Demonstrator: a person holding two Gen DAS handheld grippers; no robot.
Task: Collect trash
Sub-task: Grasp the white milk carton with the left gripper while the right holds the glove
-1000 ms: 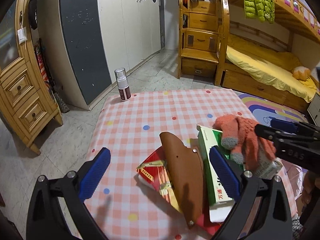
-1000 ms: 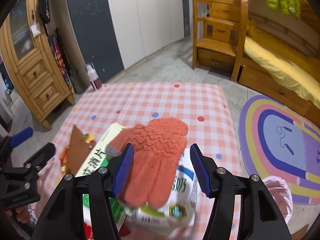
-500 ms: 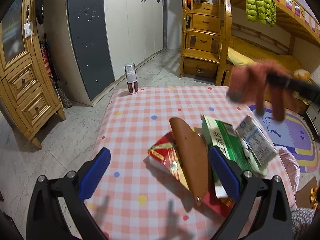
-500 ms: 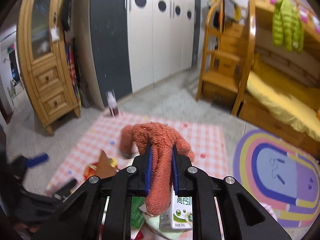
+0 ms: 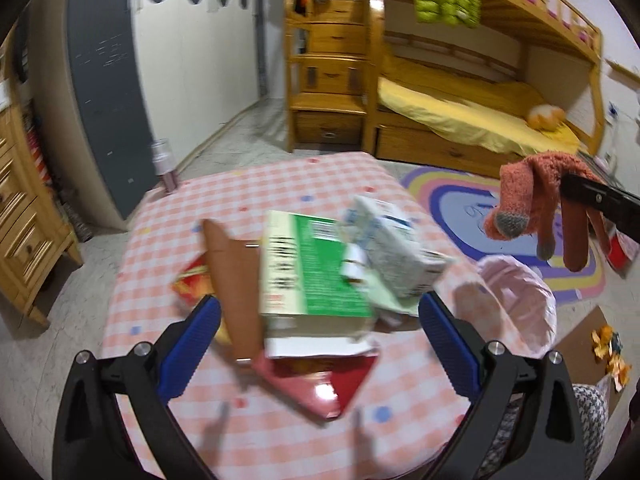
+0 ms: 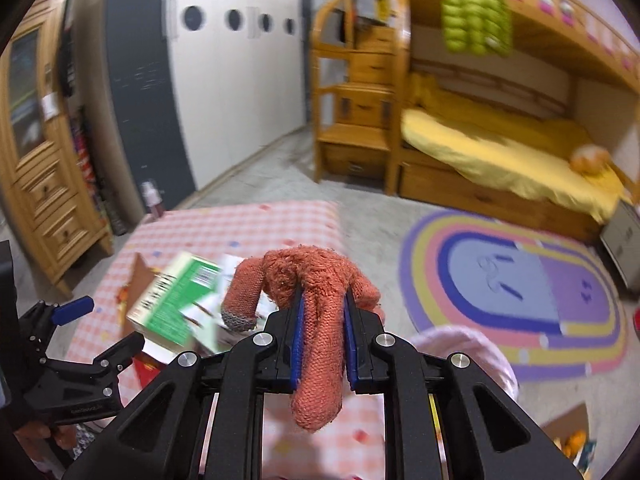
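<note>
Bedroom, bunk bed (image 5: 460, 92) upper right. Checked table (image 5: 168, 360), centre: trash pile, green box (image 5: 312, 272) topmost. Pink bag (image 5: 516, 300), lower right, mouth open for drops. My right gripper (image 6: 320, 312) clenches glove (image 6: 316, 320), lifted clear above bag; left gripper (image 5: 316, 344) spread, straddling box.

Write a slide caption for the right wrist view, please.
Right tool shut on an orange glove, held above a pink bag.

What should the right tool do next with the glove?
Probably carry the glove on over the pink bag and open there. The right tool is shut on it, lifted clear of the pile, and in the left view the bag's mouth gapes just below the dangling fingers.
</note>
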